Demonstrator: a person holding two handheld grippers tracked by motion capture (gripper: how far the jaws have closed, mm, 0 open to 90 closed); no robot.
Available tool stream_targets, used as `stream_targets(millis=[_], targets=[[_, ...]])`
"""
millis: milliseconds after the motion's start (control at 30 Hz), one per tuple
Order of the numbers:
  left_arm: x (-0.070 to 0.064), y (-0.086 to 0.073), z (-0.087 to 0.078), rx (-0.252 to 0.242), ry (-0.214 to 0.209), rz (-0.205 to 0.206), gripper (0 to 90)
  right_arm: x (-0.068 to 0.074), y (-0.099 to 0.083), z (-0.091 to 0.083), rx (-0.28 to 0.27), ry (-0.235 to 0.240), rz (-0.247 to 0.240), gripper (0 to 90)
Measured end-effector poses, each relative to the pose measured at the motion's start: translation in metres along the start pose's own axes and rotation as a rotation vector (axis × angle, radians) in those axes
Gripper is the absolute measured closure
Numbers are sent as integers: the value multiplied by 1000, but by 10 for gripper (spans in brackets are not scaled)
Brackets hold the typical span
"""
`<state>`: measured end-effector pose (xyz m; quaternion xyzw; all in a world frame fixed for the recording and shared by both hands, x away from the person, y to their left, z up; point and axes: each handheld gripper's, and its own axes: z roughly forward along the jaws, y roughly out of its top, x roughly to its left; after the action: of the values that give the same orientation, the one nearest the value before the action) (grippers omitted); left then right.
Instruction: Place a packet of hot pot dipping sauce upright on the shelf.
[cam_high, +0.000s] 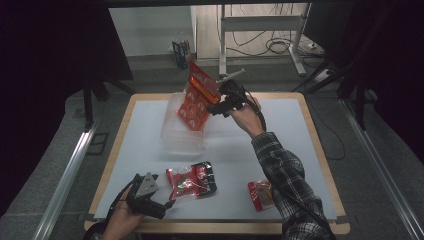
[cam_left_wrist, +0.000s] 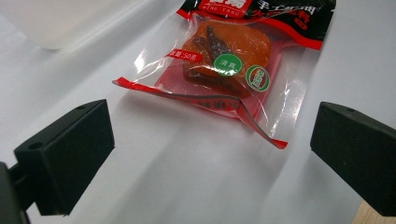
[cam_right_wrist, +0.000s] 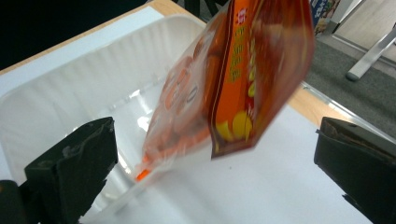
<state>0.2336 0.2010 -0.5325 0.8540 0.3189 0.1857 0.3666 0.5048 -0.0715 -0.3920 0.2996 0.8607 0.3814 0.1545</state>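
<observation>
Right claw (cam_high: 216, 103), jaws spread, beside orange snack bags (cam_high: 197, 97) over the clear tub (cam_high: 181, 137). Left claw (cam_high: 161, 196), jaws spread, at desk (cam_high: 150, 125) front edge near red packet (cam_left_wrist: 224, 65).

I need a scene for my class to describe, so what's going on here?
A person works two tongs at a table. The right tongs, jaws open, are beside an orange snack bag that hangs tilted over a clear plastic tub. The left tongs, also open, face a red-and-black packet. Another small packet lies near the table's front edge.

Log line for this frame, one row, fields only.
left gripper: open, facing snack packet | right gripper: open, orange bag over clear bin
</observation>
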Motion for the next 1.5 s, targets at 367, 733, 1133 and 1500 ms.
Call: stream_targets(millis=[367, 733, 1133, 1500], targets=[[-1, 0, 1, 5, 2, -12, 0, 14, -28, -13, 11, 10, -25, 0], [0, 1, 1, 14, 7, -20, 5, 29, -51, -22, 0, 23, -24, 0], [-1, 1, 1, 23, 21, -9, 12, 47, -78, -32, 4, 36, -70, 0], [-2, 2, 0, 25, 19, -8, 16, 63, -105, -40, -12, 75, -80, 0]])
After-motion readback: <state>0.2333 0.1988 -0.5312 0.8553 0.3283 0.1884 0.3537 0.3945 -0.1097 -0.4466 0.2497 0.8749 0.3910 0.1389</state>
